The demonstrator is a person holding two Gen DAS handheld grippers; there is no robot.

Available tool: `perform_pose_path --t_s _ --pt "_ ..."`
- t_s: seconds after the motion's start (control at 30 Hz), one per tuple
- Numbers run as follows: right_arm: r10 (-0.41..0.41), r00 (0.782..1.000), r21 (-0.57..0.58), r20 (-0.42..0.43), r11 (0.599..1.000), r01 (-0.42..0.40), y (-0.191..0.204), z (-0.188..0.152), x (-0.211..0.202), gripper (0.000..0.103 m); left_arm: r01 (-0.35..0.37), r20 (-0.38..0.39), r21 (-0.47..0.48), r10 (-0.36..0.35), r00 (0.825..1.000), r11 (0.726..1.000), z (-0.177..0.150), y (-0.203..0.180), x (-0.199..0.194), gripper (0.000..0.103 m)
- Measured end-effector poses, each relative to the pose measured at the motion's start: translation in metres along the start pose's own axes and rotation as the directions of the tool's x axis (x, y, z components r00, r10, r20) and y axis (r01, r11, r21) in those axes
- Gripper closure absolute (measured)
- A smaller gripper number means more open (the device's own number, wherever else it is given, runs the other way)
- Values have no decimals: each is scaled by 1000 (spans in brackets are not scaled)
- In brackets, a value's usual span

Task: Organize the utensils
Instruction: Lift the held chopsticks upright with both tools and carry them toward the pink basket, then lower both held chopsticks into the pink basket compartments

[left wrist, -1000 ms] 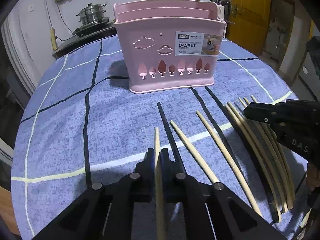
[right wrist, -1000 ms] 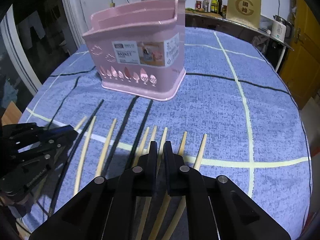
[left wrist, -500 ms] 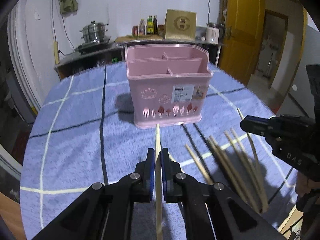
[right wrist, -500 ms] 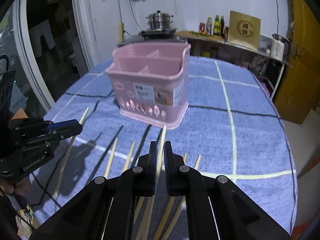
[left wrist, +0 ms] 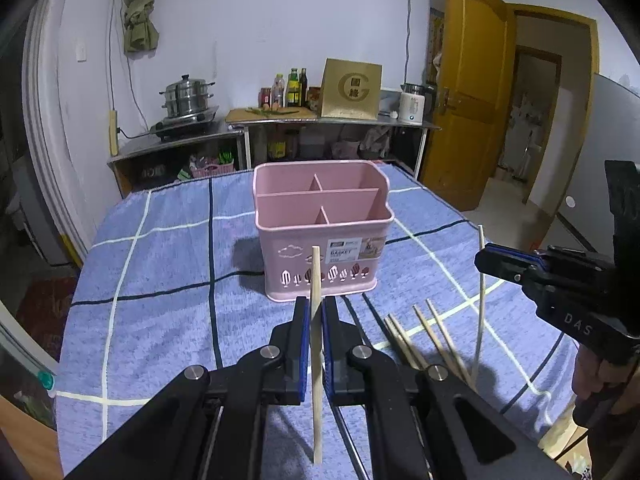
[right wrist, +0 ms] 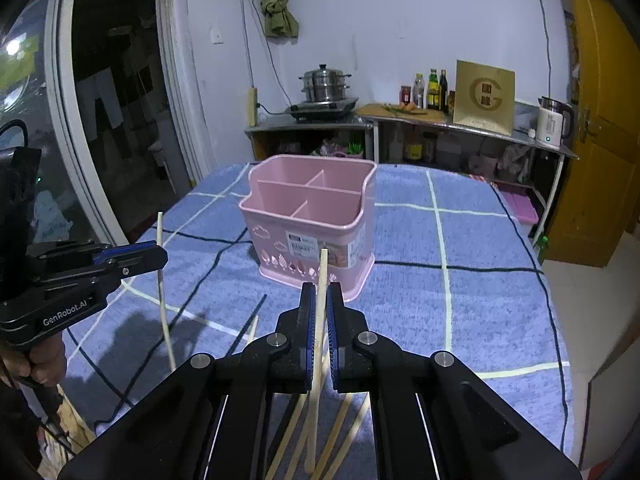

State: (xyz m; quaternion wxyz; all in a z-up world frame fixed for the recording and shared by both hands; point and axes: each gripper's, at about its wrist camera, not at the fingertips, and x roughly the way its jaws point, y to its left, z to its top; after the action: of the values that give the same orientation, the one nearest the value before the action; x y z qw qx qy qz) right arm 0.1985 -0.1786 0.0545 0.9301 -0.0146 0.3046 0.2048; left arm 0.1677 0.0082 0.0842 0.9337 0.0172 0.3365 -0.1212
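Note:
A pink utensil basket (left wrist: pixel 322 236) with several empty compartments stands on the blue checked tablecloth; it also shows in the right wrist view (right wrist: pixel 310 222). My left gripper (left wrist: pixel 315 312) is shut on a light wooden chopstick (left wrist: pixel 316 280), held upright above the table in front of the basket. My right gripper (right wrist: pixel 319 300) is shut on another wooden chopstick (right wrist: pixel 322 276), also raised and upright. Each gripper shows in the other's view, the right (left wrist: pixel 486 260) and the left (right wrist: pixel 158 254). Several loose wooden chopsticks (left wrist: pixel 424 336) and black ones (right wrist: pixel 256 312) lie on the cloth below.
The tablecloth (left wrist: pixel 160 300) covers a table whose edges fall off at left and right. Behind it stand a counter with a steamer pot (left wrist: pixel 186 98), bottles (left wrist: pixel 294 88), a brown box (left wrist: pixel 352 90) and a kettle (left wrist: pixel 412 104). A yellow door (left wrist: pixel 468 112) is at right.
Both grippers have lifted, each with a chopstick, from low over the cloth to well above it. The basket's open top has come into view.

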Motion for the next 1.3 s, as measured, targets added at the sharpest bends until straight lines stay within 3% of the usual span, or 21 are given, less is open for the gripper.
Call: perform_pose_path --t_s 0.4,0.83,1.03,1.3 --pt "9 998 -18 65 1000 -8 7 3 -28 98 21 48 11 -22 999 1000 7 -7 -29 97" --pt "19 996 -53 81 998 -15 12 10 -27 98 40 52 12 -40 998 999 18 -5 -26 97" --pt "30 996 -66 84 998 -24 13 25 -18 98 58 60 -1 -58 997 998 42 4 -17 97" --pt "63 990 -53 126 997 -56 5 65 -4 98 85 93 -53 -80 992 995 98 26 0 97"
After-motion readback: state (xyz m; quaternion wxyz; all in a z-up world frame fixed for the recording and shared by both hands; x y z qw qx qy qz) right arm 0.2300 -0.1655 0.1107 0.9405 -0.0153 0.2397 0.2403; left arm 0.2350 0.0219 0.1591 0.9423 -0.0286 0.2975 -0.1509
